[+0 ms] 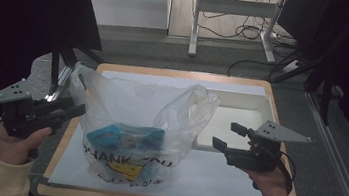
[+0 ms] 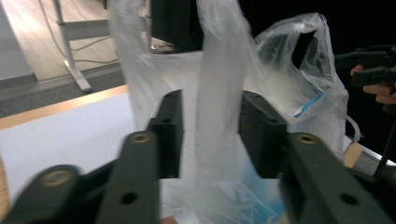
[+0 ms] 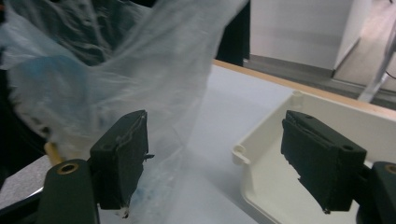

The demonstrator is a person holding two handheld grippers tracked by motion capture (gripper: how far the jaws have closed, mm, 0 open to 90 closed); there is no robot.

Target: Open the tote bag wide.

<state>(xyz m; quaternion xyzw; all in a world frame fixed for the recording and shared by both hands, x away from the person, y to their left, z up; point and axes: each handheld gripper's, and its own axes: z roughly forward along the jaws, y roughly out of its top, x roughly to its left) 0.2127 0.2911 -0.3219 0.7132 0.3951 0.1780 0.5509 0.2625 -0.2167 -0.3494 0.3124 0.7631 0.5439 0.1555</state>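
- My left gripper [image 1: 78,109]: held at the left edge of the table, jaws parted with a strip of bag handle [image 2: 218,93] running up between them. The jaws stand near the film on either side; I cannot tell whether they actually pinch it.
- My right gripper [image 1: 228,136]: held over the table's right side, jaws spread wide, nothing between them.
- Plastic bag [image 1: 134,118]: clear and thin, standing on the white sheet [image 1: 212,181] at the table's middle, mouth open, both handles raised. Printed lettering on its front. Blue items [image 1: 127,135] lie inside at the bottom.
- White tray [image 1: 254,105]: shallow, on the table's right, just beside the bag, ahead of my right gripper.
- Table [image 1: 165,72]: wooden edge, covered mostly by the sheet.
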